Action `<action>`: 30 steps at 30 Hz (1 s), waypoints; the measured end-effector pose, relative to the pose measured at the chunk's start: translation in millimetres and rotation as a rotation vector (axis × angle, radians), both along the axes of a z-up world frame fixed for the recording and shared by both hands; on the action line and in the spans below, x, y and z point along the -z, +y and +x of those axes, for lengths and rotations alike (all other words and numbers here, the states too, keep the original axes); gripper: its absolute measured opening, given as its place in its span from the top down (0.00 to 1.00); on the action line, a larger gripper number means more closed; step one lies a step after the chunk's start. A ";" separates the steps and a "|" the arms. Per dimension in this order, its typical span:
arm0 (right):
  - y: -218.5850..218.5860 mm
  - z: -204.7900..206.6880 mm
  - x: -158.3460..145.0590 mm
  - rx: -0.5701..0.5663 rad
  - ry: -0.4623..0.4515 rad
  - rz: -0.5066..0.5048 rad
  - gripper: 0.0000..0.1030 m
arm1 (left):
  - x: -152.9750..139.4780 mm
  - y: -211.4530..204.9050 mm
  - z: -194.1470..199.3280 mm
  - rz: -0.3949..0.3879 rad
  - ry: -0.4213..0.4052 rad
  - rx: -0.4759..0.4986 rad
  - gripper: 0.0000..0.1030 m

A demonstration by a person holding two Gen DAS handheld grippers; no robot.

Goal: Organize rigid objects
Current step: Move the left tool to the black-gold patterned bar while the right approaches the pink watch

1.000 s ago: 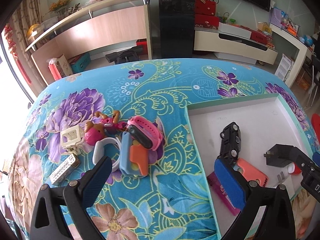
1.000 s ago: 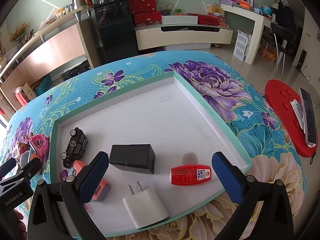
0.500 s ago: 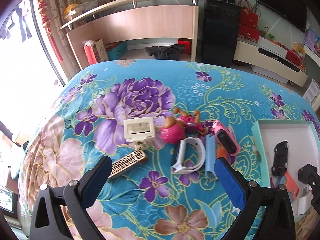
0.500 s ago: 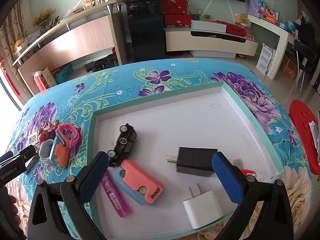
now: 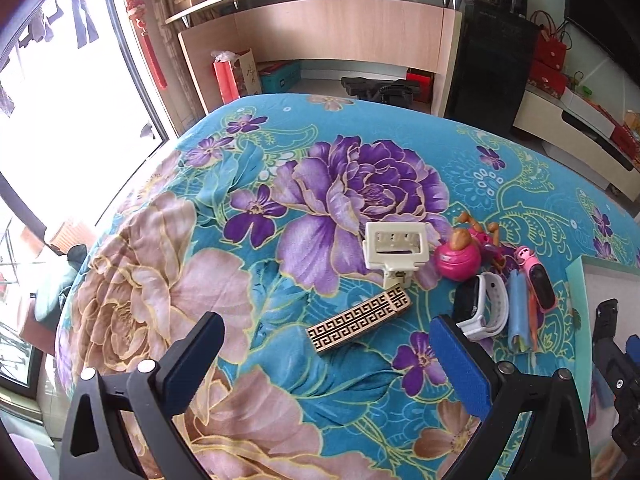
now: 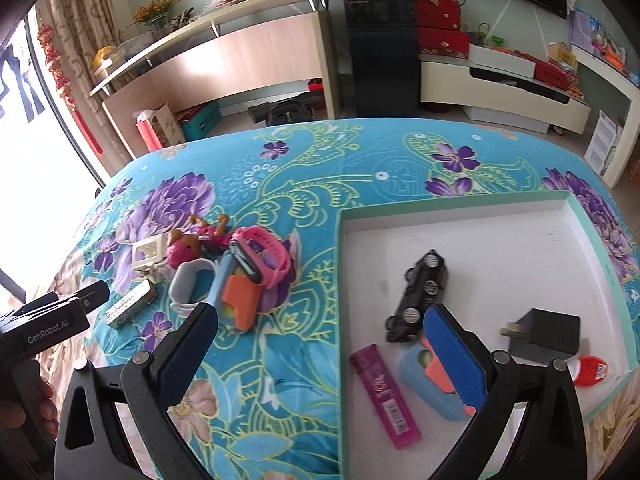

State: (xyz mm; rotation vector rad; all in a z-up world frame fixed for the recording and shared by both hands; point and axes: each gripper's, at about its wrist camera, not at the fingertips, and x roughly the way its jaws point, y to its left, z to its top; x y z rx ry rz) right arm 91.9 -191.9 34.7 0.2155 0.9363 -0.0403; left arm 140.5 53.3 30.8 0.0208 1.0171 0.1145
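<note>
Between open left tongs (image 5: 334, 354), flat gold-and-black key-patterned box (image 5: 359, 319), floral cloth (image 5: 280, 184)

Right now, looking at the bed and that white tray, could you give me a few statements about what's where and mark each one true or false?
1. The black toy car lies inside the white tray. True.
2. The left hand-held gripper is clamped on the gold-patterned lighter. False: its fingers are spread, and the lighter lies loose on the floral bedspread.
3. The pink watch is in the tray. False: it sits in the pile on the bedspread, left of the tray.
4. The magenta flat case lies in the tray beside a blue and orange block. True.
5. The right hand-held gripper holds the black charger. False: it is open and empty; the charger rests in the tray.
</note>
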 end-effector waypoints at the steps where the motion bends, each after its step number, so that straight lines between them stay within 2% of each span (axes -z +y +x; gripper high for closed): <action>1: 5.1 2.7 2.1 -0.013 0.003 0.016 0.00 | 2.2 3.8 0.1 -0.001 0.007 -0.008 0.00; 6: 29.6 14.9 13.9 -0.062 0.029 0.042 0.00 | 16.1 18.4 5.1 -0.057 0.051 -0.034 0.00; 13: 49.3 28.8 28.7 -0.108 0.067 0.018 0.00 | 35.5 14.3 19.2 -0.153 0.099 -0.039 0.00; 24: 58.6 43.4 47.1 -0.128 0.114 -0.007 0.00 | 53.1 -0.9 46.8 -0.193 0.125 -0.053 0.00; 30: 56.0 43.4 48.5 -0.123 0.119 -0.004 0.00 | 68.9 -8.0 57.1 -0.143 0.140 -0.065 0.00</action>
